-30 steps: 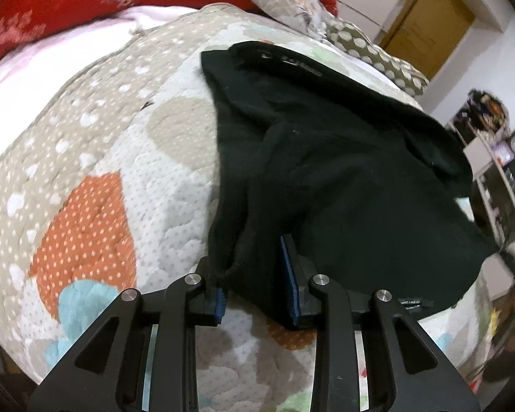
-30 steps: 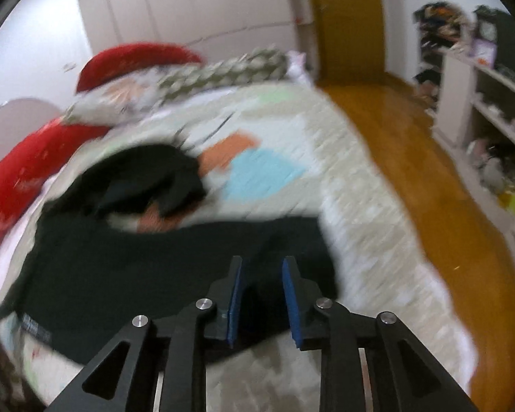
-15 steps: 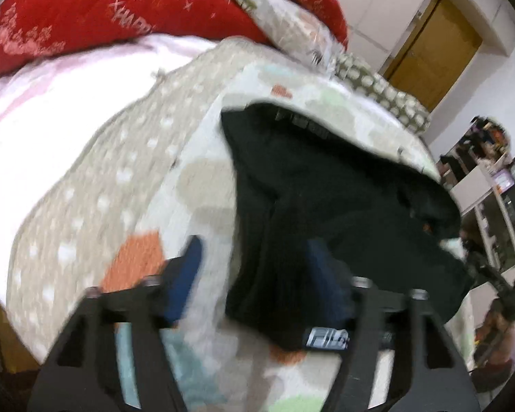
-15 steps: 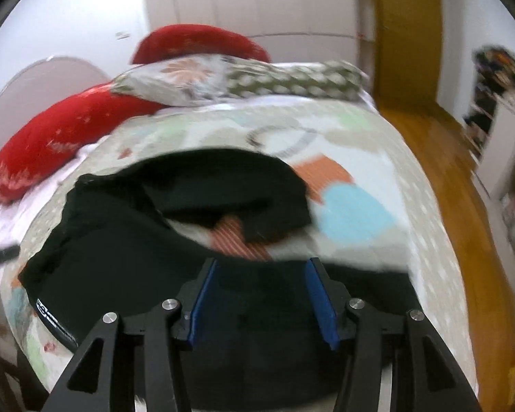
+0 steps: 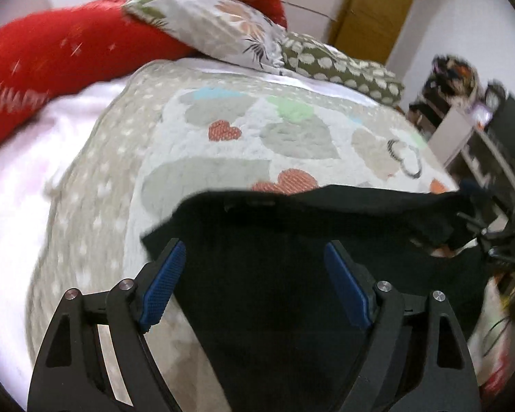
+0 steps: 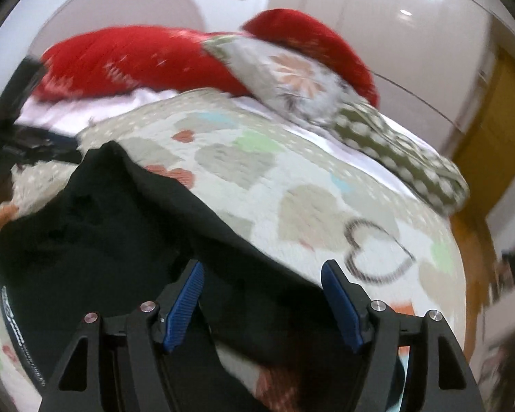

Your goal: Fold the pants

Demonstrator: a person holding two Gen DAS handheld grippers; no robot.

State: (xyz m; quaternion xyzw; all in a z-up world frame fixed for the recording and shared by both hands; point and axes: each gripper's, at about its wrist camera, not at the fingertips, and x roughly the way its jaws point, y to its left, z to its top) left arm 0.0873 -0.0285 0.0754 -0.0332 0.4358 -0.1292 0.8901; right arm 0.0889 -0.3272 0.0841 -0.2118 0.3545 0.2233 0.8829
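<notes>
Black pants lie folded over on a quilt with heart patches. In the left wrist view my left gripper is open and empty, its blue pads spread wide just above the near part of the pants. In the right wrist view the pants fill the lower left, and my right gripper is open and empty above their right edge. The other gripper's black frame shows at the far left of the right wrist view.
Red pillows and patterned pillows lie at the head of the bed. A white sheet lies to the left. A wooden door and cluttered shelves stand to the right.
Both grippers have opened and let go of the pants, then lifted and tilted up towards the head of the bed. The pants now lie folded over on the quilt.
</notes>
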